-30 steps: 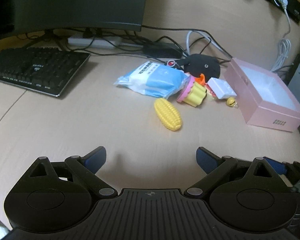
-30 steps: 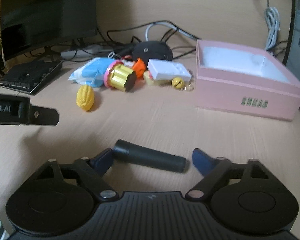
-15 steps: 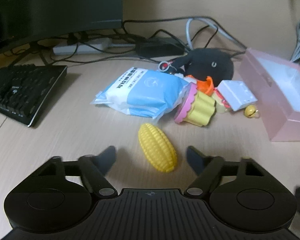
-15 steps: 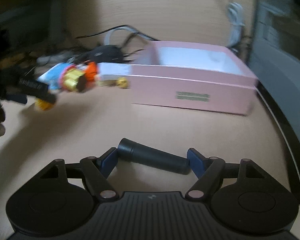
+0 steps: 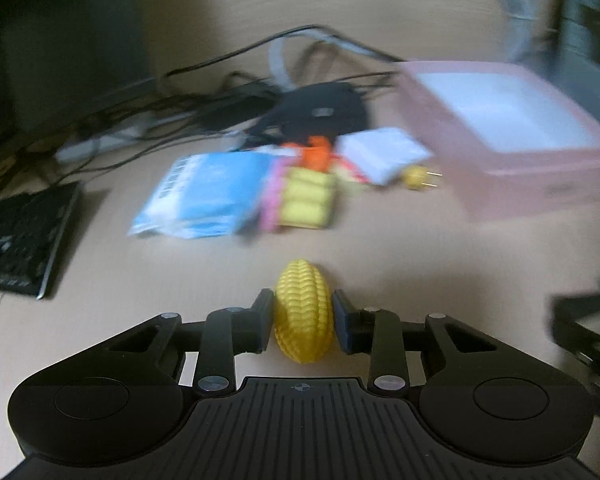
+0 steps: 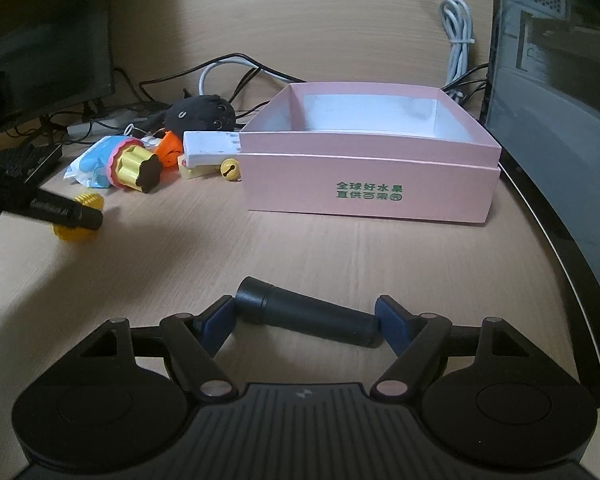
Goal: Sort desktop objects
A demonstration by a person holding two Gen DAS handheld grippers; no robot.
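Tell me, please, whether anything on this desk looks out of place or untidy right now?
Yes: the small items lie jumbled left of the pink box, which has nothing in it. The toy cupcake is tipped on its side against the blue packet, and a white case rests tilted across other bits.

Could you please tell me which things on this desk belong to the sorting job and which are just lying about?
Part of the job:
toy corn, gripped by the left tool
black cylinder, held in the right tool
pink box
toy cupcake
blue packet
small bell

Lying about:
keyboard
cables
monitor
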